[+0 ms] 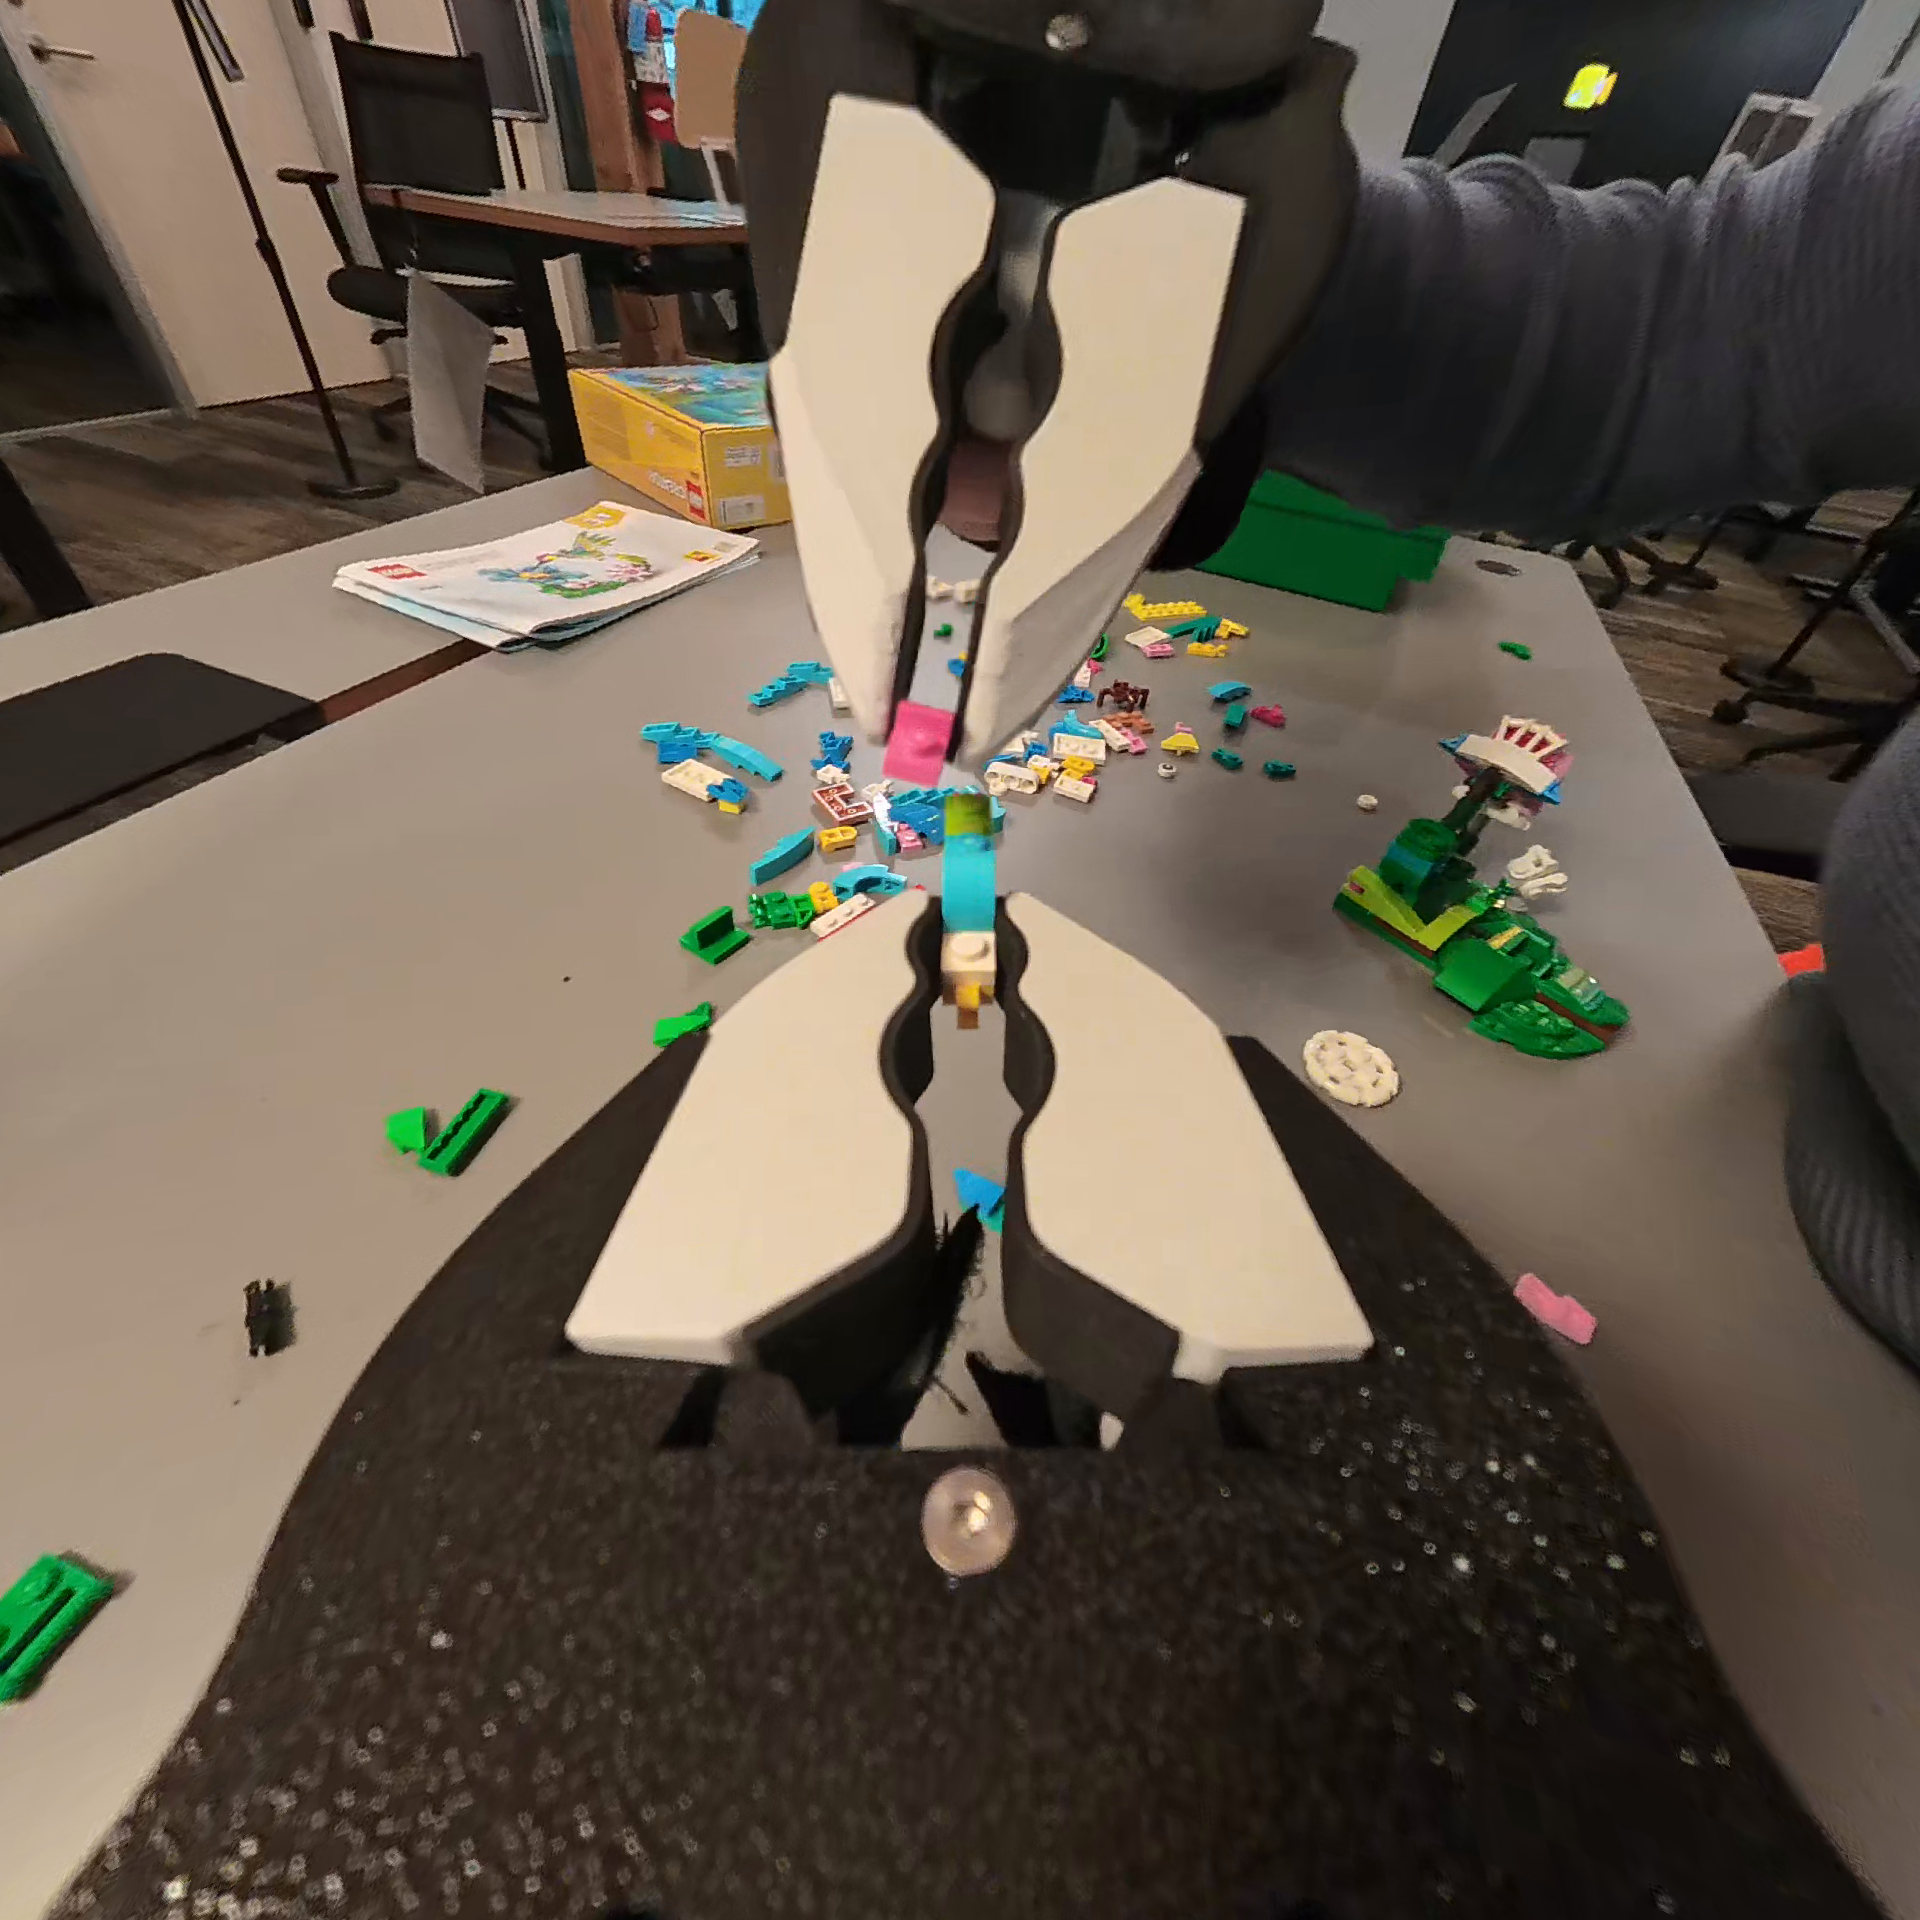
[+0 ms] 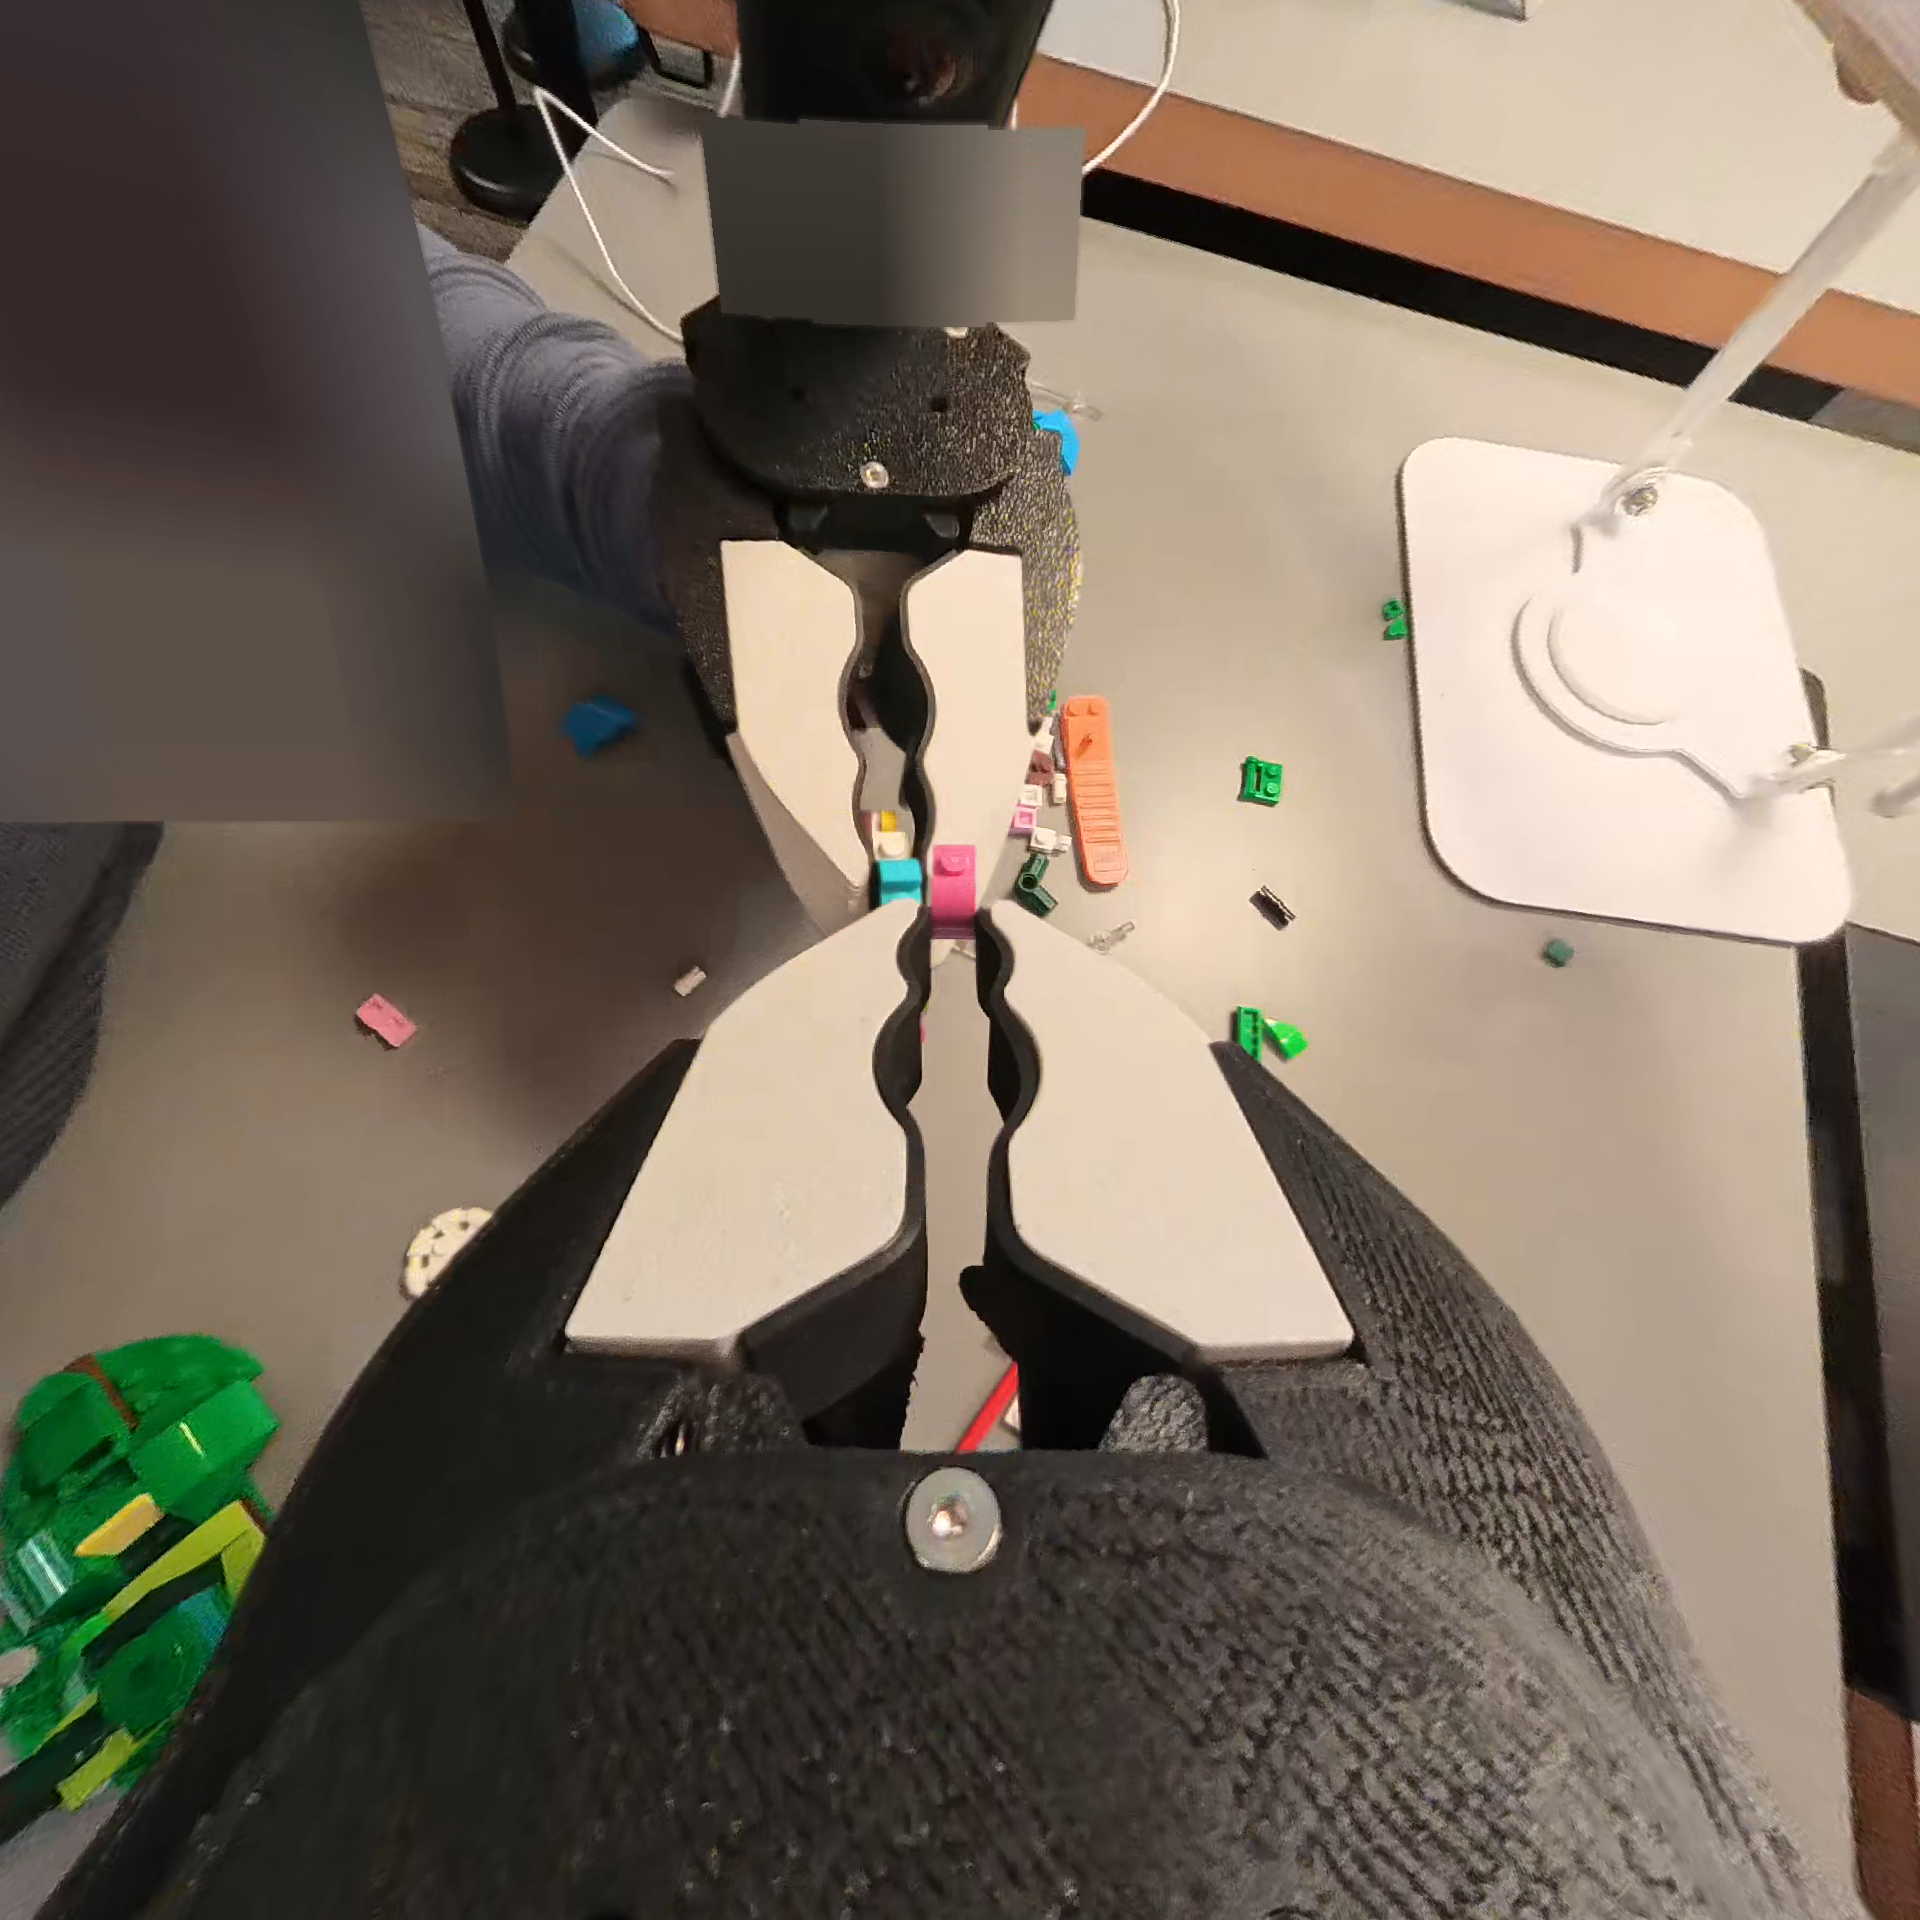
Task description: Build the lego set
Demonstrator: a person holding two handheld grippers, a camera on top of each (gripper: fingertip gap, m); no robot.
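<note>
Left claw pinches my small teal-and-white piece at frame centre; right claw pinches pink brick above bench.

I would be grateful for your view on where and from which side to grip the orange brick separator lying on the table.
Grip the orange brick separator across its narrow width at mid-length, coming from above. It lies flat and long on the table, so its long edges suit the jaws. Small pieces crowd its left edge, while the right edge looks freer.
</note>
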